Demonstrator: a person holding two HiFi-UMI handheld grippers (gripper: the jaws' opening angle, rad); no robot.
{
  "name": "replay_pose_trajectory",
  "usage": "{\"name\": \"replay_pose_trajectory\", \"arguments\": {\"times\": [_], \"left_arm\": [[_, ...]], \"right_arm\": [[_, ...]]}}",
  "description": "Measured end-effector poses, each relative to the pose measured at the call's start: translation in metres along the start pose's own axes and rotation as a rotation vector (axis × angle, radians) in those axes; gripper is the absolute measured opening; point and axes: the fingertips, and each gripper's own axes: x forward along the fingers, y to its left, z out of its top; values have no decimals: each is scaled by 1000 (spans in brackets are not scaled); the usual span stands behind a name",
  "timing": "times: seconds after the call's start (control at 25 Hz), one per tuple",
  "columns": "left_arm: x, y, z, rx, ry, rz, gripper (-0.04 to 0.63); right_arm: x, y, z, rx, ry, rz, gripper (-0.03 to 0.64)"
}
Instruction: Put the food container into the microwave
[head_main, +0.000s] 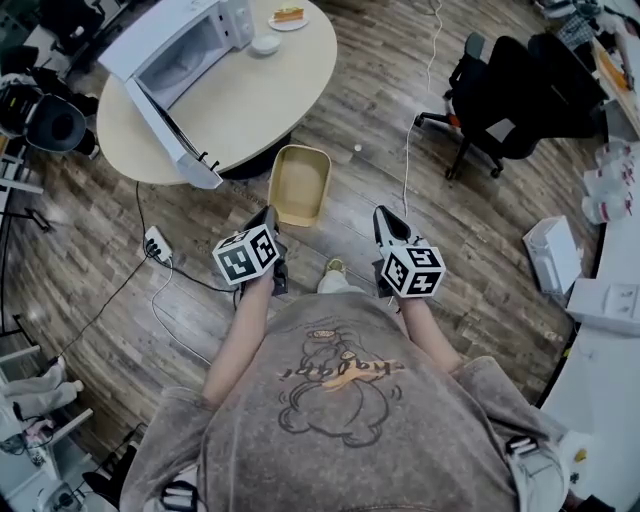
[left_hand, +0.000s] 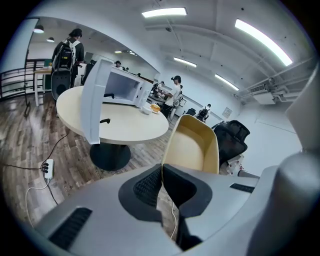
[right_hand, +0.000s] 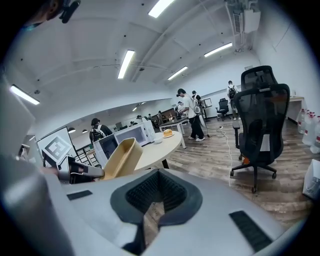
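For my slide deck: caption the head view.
Left gripper holds an empty food container short of the open microwave on the round table.

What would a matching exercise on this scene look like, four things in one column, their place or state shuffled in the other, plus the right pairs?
Things:
1 food container
2 microwave door
3 plate of food
4 black office chair

Place or state:
A swung open
B standing on the wood floor, away from the round table
C pinched at its rim by the left gripper
D on the round table, near a white bowl

Pairs: 1-C, 2-A, 3-D, 4-B
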Motion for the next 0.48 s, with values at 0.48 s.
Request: {"name": "replay_pose_trajectory", "arguments": {"times": [0.48], "left_arm": [[66,-6,47,-54,-34,66,35]], "right_arm": [[76,-47,47,-21,24,70,0]]}}
